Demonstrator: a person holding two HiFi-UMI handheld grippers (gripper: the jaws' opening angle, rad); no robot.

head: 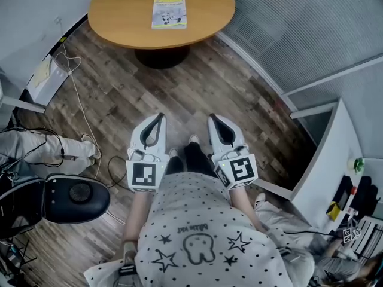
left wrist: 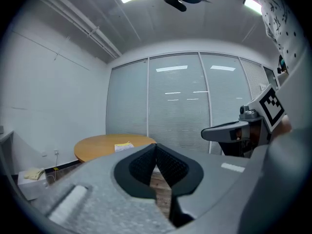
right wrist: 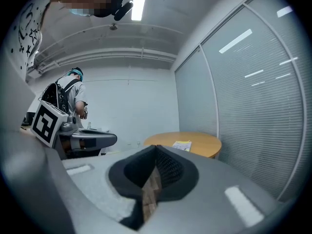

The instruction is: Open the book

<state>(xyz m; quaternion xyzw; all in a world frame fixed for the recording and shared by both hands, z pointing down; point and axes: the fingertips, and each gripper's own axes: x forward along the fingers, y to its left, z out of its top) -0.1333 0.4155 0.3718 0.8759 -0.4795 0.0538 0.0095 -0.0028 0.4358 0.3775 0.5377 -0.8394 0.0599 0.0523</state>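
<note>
A closed book point(head: 169, 12) with a yellow and white cover lies flat on the round wooden table point(head: 119, 11), far ahead of me. Both grippers are held side by side in front of my body, well short of the table, and point at it almost level. My left gripper point(head: 159, 118) is shut with nothing in it. My right gripper point(head: 212, 118) also has its pads together and holds nothing. In the left gripper view the book point(left wrist: 124, 146) is small on the table point(left wrist: 97, 147) beyond the closed jaws point(left wrist: 156, 149). In the right gripper view the book point(right wrist: 182, 145) lies past the closed jaws point(right wrist: 156, 150).
Wood floor lies between me and the table. A black chair point(head: 69, 199) and another person's leg point(head: 51, 151) are at my left, with cables point(head: 81, 109) on the floor. A glass wall with blinds point(head: 311, 23) runs along the right, a white desk point(head: 326, 160) beside me.
</note>
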